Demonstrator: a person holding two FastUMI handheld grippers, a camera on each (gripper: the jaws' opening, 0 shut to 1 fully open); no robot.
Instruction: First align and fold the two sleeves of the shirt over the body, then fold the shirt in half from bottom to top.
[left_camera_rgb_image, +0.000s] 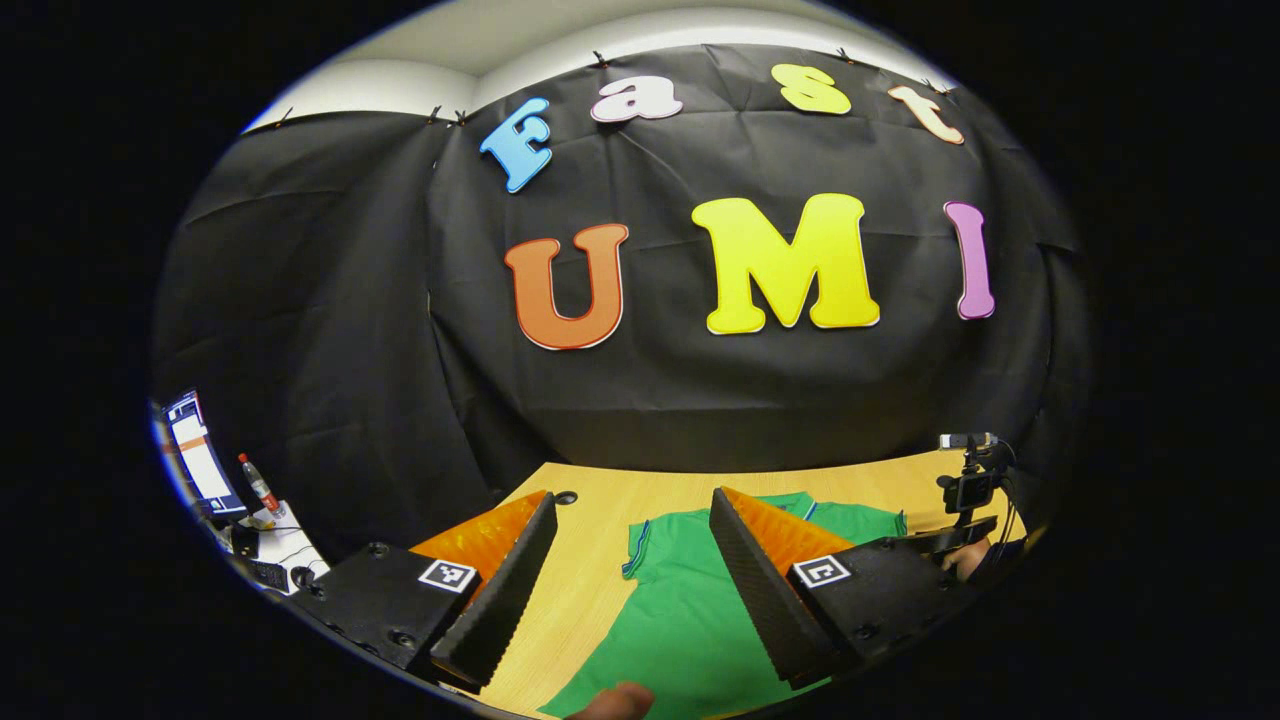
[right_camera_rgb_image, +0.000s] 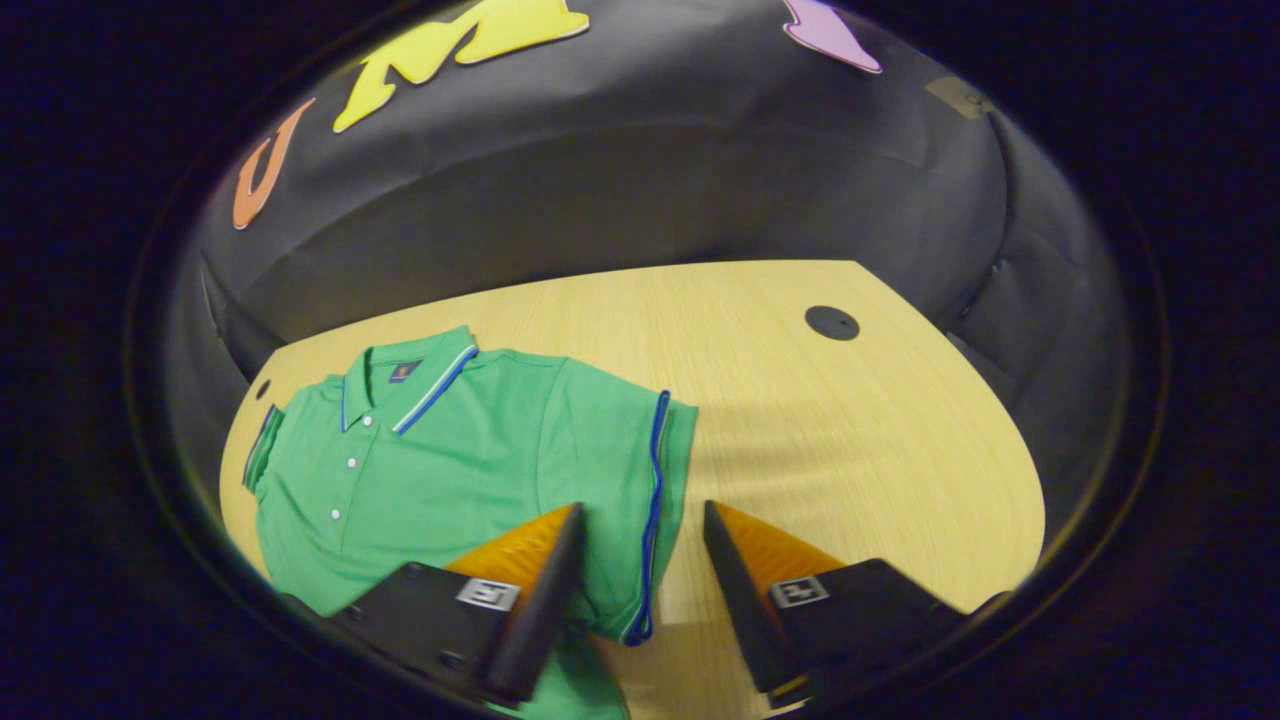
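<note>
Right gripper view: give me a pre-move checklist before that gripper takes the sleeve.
1. Right gripper open: ok, fingers spread wide.
2. Blue-trimmed sleeve between the fingers: ok, its edge runs through the gap.
3. Shirt lying flat, collar away from the gripper: ok.
4. Table beside the sleeve free of clutter: ok.
5. Left gripper open above the shirt: ok.
6. Fingers touching the cloth: cannot tell.

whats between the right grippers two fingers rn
In the right gripper view, the open right gripper straddles the blue-trimmed cuff of the green shirt's sleeve, with bare wooden table beside it.
</note>
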